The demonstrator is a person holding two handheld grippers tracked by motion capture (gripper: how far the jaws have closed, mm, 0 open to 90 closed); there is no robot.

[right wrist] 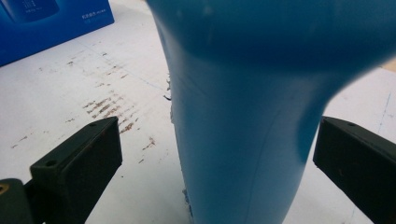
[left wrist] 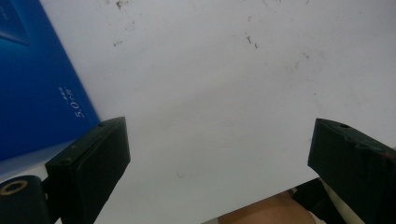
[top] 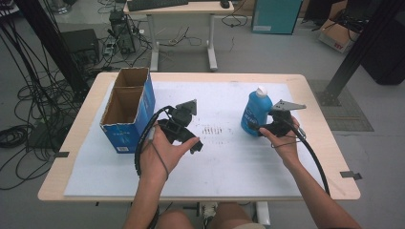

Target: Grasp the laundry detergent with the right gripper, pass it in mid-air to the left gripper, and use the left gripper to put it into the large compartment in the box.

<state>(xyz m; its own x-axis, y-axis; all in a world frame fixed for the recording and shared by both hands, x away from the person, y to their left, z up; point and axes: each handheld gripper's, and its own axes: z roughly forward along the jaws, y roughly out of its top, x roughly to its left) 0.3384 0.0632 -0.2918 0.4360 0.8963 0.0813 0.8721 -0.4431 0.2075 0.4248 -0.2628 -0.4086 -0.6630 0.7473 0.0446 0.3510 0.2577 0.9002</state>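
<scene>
The blue bottle [top: 256,112] stands upright on the white sheet [top: 229,162], over toward the right edge of the worktop [top: 86,125]. The right tool [top: 261,129] has it sitting between its 2 jaws, which are spread wide with gaps on both sides, so no grip. The left tool [top: 191,143] is also wide open and holds nothing, just right of the blue cardboard box [top: 129,107] near the left edge.

The cardboard box [top: 129,110] is placed at the table's [top: 305,86] left, the detergent bottle [top: 255,112] at the right.
</scene>
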